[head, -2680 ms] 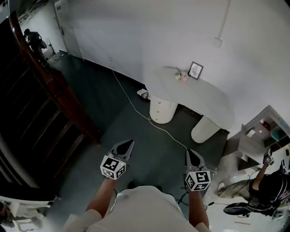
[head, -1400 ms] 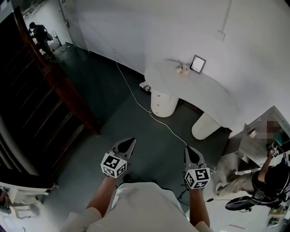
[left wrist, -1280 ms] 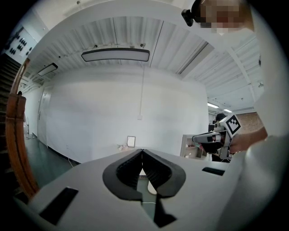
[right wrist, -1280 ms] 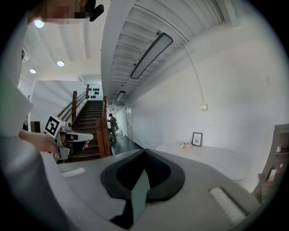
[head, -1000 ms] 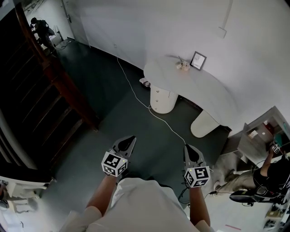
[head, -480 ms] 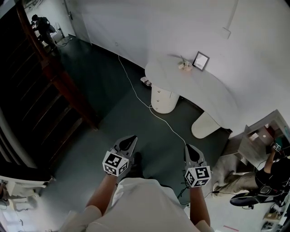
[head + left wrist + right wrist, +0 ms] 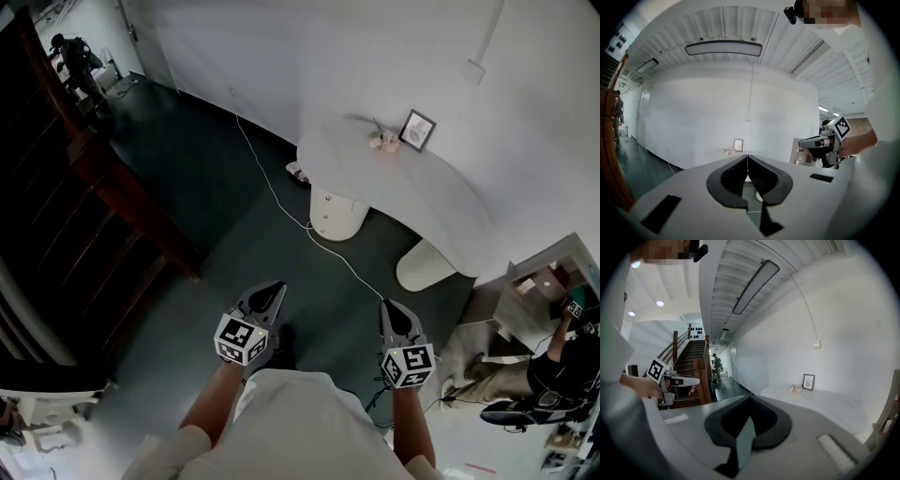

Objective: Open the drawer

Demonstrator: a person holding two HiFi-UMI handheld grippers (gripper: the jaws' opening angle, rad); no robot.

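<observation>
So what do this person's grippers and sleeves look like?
Both the left gripper and right gripper have grey bodies tapering to pointed jaws lined with black ridged pads. Each carries a white cube printed with black square markers. The person wears a white short-sleeved shirt; no cables show on the grippers.

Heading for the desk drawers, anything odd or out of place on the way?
A loose white cable trails across the dark floor, past the drawer pedestal under the desk, into the walking path: a likely trip risk. A small thing, too small to identify, lies by the pedestal.
</observation>
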